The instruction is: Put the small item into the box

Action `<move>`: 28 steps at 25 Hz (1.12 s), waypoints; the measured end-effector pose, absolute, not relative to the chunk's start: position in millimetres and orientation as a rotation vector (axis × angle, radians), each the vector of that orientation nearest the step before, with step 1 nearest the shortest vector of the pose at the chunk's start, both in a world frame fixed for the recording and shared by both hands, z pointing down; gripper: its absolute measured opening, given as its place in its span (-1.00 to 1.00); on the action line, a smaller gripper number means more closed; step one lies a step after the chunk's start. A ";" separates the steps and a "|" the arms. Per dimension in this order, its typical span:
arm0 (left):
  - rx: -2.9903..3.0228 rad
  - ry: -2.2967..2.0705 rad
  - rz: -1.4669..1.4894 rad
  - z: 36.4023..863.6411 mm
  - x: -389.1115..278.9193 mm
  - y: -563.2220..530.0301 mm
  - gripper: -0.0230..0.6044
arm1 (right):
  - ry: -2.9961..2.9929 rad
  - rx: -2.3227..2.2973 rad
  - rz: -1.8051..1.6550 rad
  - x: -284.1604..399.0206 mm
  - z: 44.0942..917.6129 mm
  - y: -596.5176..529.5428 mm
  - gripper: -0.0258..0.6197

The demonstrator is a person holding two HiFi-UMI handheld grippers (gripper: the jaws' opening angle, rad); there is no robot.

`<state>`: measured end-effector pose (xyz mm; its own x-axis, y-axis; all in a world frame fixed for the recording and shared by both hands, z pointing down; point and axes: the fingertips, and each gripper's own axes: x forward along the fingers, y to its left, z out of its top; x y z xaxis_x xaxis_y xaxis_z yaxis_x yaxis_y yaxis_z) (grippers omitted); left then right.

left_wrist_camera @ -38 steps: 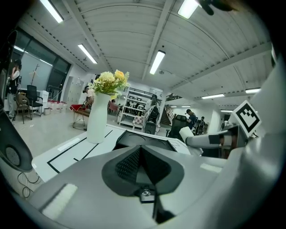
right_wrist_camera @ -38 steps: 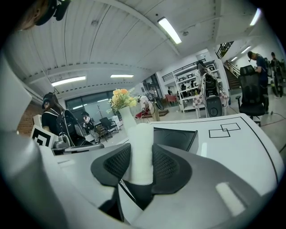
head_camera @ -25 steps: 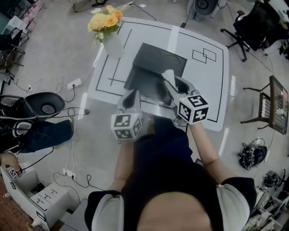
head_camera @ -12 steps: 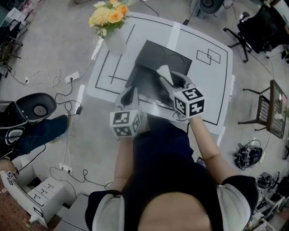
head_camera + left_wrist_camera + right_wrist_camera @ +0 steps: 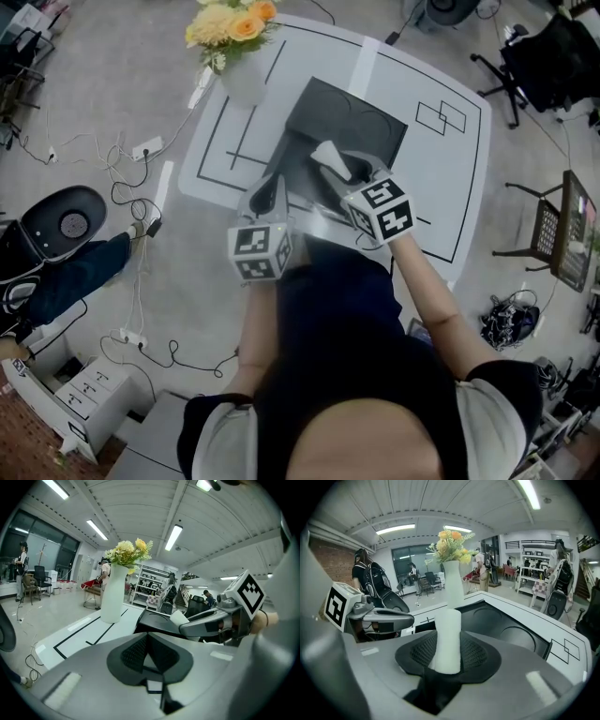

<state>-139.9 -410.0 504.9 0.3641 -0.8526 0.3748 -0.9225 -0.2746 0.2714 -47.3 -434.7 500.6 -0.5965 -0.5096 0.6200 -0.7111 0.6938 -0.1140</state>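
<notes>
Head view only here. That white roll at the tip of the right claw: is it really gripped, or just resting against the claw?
Observer: Gripped. In the right gripper view the right claw presses the white roll from both sides; it stands upright between the pads.
Operator: And the other one?
Observer: The left gripper view shows the left claw shut, with nothing between its jaws.

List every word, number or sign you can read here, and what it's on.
None readable: no words or numbers in any view.
Marker cubes: black-and-white square patterns, no letters.
Table: black outlines only.
White roll: blank.
</notes>
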 end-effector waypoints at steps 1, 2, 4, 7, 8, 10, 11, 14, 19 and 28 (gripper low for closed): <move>2.189 -1.542 0.215 505.1 -140.6 -410.9 -0.89 | -2.341 0.911 0.486 -49.5 503.4 -433.9 -0.46; 2.187 -1.544 0.216 505.4 -141.4 -411.7 -0.89 | -2.337 0.891 0.495 -51.2 506.2 -433.2 -0.46; 2.179 -1.547 0.216 506.3 -142.7 -413.1 -0.89 | -2.322 0.863 0.504 -52.7 511.9 -432.7 -0.46; 2.171 -1.551 0.217 508.4 -143.2 -414.8 -0.89 | -2.303 0.837 0.505 -53.7 518.9 -433.7 -0.46; 2.168 -1.551 0.219 509.6 -143.2 -415.0 -0.89 | -2.299 0.829 0.505 -54.4 520.8 -434.0 -0.46; 2.164 -1.551 0.220 511.4 -142.8 -414.6 -0.89 | -2.289 0.808 0.505 -55.9 524.8 -433.8 -0.46; 2.163 -1.549 0.220 512.0 -142.4 -414.2 -0.89 | -2.283 0.798 0.504 -56.8 527.0 -433.3 -0.46; 2.161 -1.542 0.217 513.9 -139.9 -412.5 -0.89 | -2.259 0.772 0.508 -59.0 534.4 -431.4 -0.46; 2.148 -1.551 0.214 517.7 -139.1 -409.9 -0.89 | -2.214 0.736 0.521 -62.9 548.6 -427.6 -0.46; 2.139 -1.556 0.222 524.3 -141.2 -407.0 -0.89 | -2.155 0.742 0.522 -72.1 562.7 -425.2 -0.46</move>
